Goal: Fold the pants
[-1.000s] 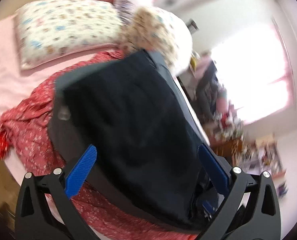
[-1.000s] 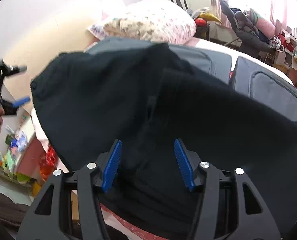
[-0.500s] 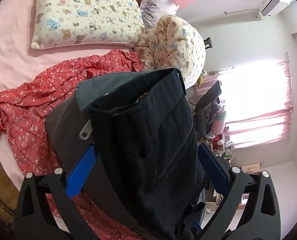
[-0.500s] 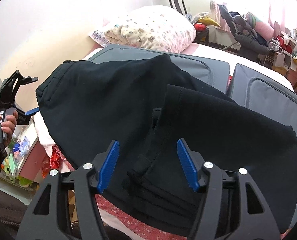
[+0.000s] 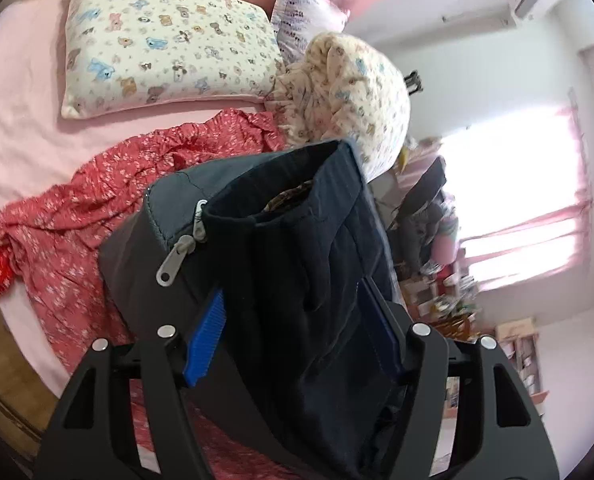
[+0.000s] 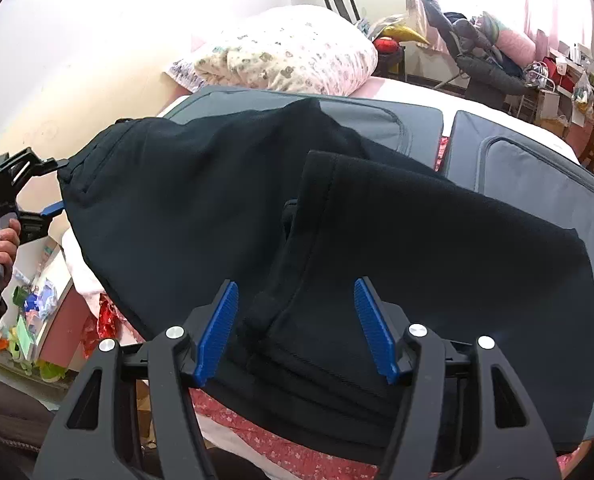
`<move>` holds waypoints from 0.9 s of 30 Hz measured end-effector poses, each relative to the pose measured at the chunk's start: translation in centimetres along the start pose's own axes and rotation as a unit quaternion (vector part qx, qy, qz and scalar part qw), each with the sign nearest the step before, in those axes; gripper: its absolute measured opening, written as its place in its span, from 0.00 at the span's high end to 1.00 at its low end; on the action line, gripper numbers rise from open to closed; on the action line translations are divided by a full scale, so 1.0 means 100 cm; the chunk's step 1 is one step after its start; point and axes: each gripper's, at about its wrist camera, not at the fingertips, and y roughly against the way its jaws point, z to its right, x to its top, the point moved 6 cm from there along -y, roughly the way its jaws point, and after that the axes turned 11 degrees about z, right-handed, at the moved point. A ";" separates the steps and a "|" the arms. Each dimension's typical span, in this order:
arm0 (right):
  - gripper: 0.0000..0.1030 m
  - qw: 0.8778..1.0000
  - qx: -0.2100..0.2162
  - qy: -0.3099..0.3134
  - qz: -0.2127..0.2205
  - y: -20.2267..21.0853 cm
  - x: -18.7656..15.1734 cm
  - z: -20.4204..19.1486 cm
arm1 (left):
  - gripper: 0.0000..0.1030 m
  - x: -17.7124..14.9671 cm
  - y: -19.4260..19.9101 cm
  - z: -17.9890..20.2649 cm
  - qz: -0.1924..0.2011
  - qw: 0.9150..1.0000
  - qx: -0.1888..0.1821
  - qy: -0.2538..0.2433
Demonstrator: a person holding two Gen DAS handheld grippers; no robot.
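Note:
The dark navy pants (image 6: 201, 200) lie folded over a grey zipped cushion (image 6: 361, 112) on the bed. In the left wrist view the pants' waistband end (image 5: 297, 248) sits between the blue pads of my left gripper (image 5: 293, 336), whose jaws have narrowed around the cloth at the cushion's corner (image 5: 169, 216). My left gripper also shows in the right wrist view (image 6: 29, 196) at the waistband. My right gripper (image 6: 295, 328) is open, its pads on either side of the folded leg ends (image 6: 337, 280), not pressing them.
A red floral cloth (image 5: 97, 200) is spread under the cushion on the pink bed. Patterned pillows (image 5: 165, 44) and a rolled quilt (image 5: 353, 92) lie at the head. A second grey cushion (image 6: 537, 176) lies to the right. Cluttered shelves (image 5: 449, 288) stand beyond the bed.
My left gripper has moved in on the waistband and its jaws have closed from wide open to narrow around the cloth. My right gripper stays open over the leg ends.

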 end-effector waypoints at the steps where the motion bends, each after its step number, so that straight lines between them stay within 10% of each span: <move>1: 0.39 1.000 0.000 0.001 -0.001 -0.001 -0.001 -0.001 | 0.37 0.000 -0.002 0.000 -0.002 1.000 0.004 -0.003; 7: 0.39 1.000 0.003 0.004 -0.004 0.001 -0.004 -0.004 | 0.40 -0.001 -0.014 -0.008 0.002 1.000 0.010 0.009; 11: 0.38 1.000 -0.005 -0.001 -0.006 0.002 -0.006 -0.001 | 0.67 0.000 -0.002 0.003 0.023 0.999 -0.028 0.015; 23: 0.38 1.000 -0.006 -0.001 -0.012 0.002 -0.006 0.000 | 0.47 -0.007 -0.023 -0.004 -0.006 1.000 0.024 -0.004; 27: 0.37 1.000 -0.010 0.000 -0.013 0.004 -0.006 0.002 | 0.65 -0.018 -0.036 -0.004 -0.007 0.999 0.044 -0.008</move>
